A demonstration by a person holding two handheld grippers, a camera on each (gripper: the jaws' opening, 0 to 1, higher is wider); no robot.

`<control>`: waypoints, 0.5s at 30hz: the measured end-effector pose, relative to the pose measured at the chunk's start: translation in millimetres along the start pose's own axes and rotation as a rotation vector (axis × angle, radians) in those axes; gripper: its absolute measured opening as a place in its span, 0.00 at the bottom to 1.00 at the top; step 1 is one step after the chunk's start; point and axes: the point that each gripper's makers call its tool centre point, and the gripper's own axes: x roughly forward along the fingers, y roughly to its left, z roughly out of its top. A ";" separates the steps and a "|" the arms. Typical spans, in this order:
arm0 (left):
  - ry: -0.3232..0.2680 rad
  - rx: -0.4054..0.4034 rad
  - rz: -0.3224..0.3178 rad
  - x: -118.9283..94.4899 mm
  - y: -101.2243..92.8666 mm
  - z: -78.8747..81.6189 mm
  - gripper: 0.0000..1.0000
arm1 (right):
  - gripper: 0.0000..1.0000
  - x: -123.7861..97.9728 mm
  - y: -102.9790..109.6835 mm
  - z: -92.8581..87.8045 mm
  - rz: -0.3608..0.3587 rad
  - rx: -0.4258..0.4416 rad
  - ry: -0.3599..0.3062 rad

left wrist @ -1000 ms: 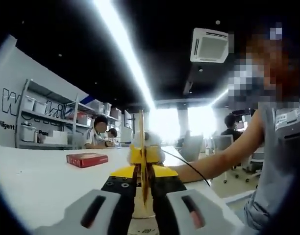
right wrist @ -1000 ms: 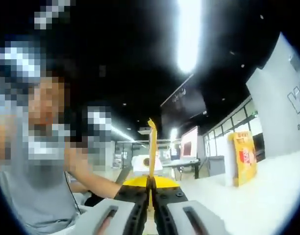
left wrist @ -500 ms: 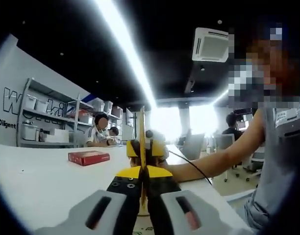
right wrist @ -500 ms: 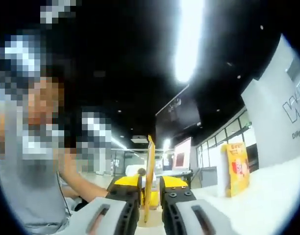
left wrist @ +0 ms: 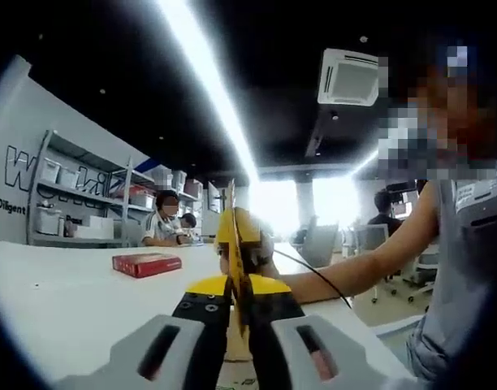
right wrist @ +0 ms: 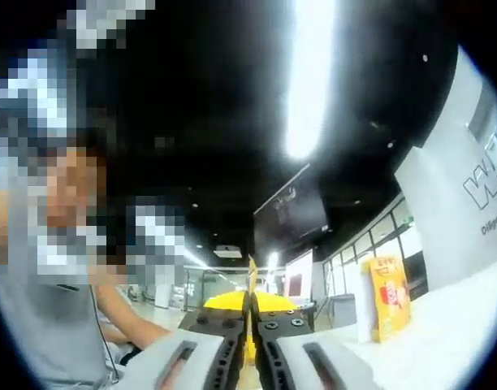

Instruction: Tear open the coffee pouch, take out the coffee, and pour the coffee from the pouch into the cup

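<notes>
Left claw (left wrist: 236, 305) has its jaws pressed together on the yellow coffee pouch (left wrist: 231, 236), which stands edge-on, its long axis running up and away from the jaws, above the white table (left wrist: 62, 301). Beyond the pouch edge, the right claw (left wrist: 242, 244) meets it from the far side. Right claw (right wrist: 248, 333) is likewise clamped on the same thin yellow edge (right wrist: 251, 280). Both grips look equally near, so the tear likely turns on pulling them apart across that edge.

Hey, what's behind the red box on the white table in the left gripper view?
Behind the red box a seated person is at the white table, with wall shelves of bins behind. The box hides the tabletop directly behind it.
</notes>
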 end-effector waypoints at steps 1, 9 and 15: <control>0.000 0.001 0.001 0.0 0.6 -0.3 0.05 | 0.05 0.8 1.2 -0.3 0.013 0.004 -0.007; -0.002 -0.004 -0.004 -0.2 4.4 -0.2 0.05 | 0.03 11.0 10.9 -29.5 0.038 -0.026 0.113; 0.016 0.010 -0.007 0.2 3.7 -3.8 0.04 | 0.02 11.2 16.2 -33.8 0.040 -0.032 0.143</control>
